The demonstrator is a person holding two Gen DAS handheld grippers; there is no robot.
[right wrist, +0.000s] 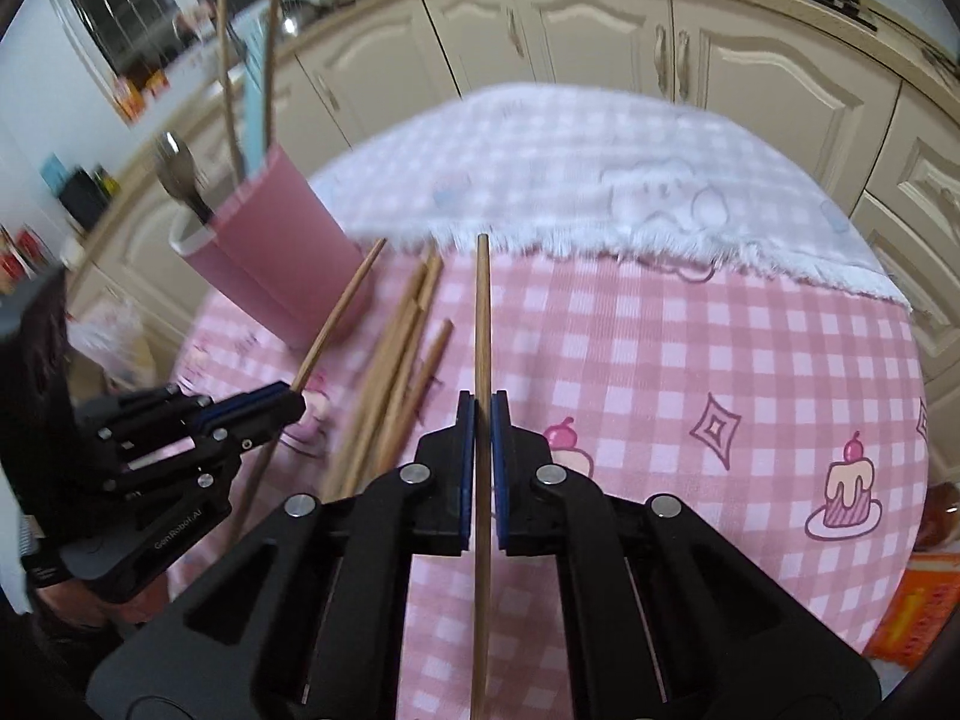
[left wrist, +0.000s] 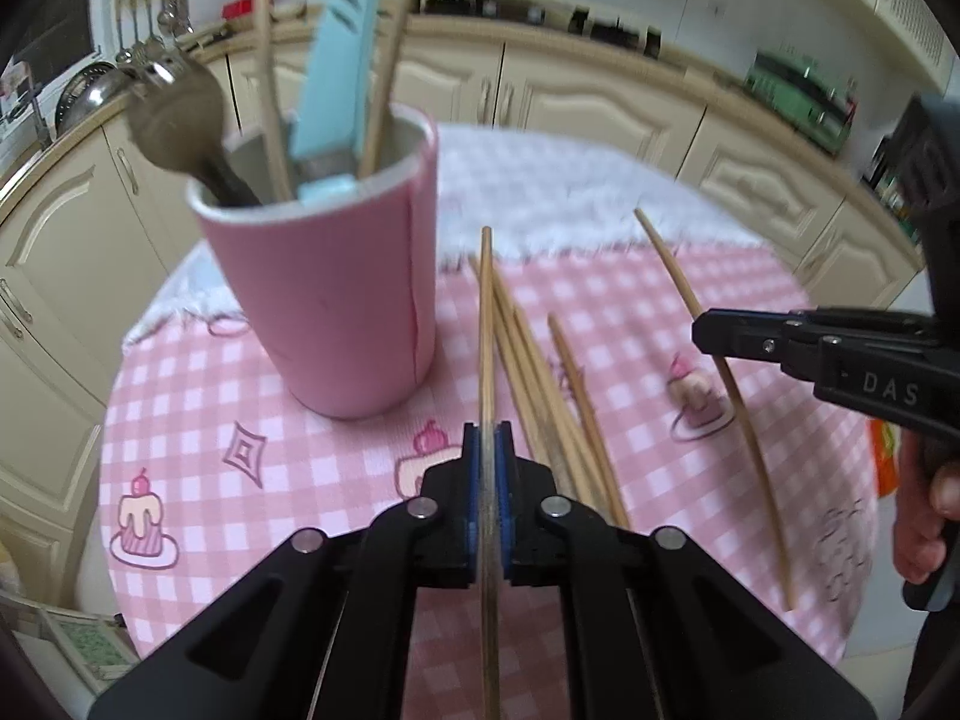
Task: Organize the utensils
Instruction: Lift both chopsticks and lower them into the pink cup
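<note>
A pink cup stands on the table and holds a metal spoon, a light blue knife and two wooden chopsticks. My left gripper is shut on a wooden chopstick just right of the cup. My right gripper is shut on another wooden chopstick; it also shows at the right of the left wrist view. Several loose chopsticks lie on the cloth between the grippers. The cup also shows in the right wrist view.
The round table has a pink checked cloth with cake prints, and a white fringed towel at its far side. Cream kitchen cabinets run behind. An orange object lies beyond the table's right edge.
</note>
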